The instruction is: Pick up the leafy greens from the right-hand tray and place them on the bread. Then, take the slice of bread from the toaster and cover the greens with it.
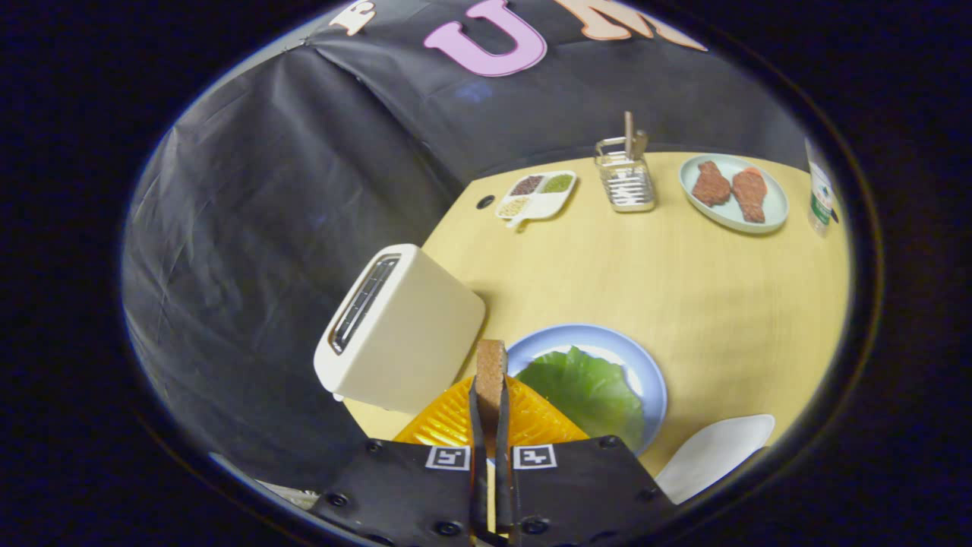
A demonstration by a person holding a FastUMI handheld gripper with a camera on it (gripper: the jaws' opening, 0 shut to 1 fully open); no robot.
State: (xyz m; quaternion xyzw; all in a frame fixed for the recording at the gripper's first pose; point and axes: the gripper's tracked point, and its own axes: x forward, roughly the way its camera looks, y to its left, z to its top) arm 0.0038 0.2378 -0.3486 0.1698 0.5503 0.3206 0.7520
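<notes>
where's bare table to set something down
Widest bare stretch: yellow wooden table between the blue plate and wire holder. Crowded by the white toaster, where the tongs grip a brown bread slice.

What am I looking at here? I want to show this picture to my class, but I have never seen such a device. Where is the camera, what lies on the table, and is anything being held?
The camera rides on a hand-held two-finger gripper and looks forward along its fingers, which rise from the bottom of the view. The lens is a fisheye, so the table looks curved.

The fingers are closed on a slice of bread, held on edge between them. To their left stands a cream toaster. Just ahead lies a blue plate with leafy greens on it. An orange ridged piece shows behind the fingers; a white tray lies to the right.

Farther off are a divided dish of grains, a wire holder, a pale plate with two brown pieces of meat-like food, and part of a bottle.
</notes>
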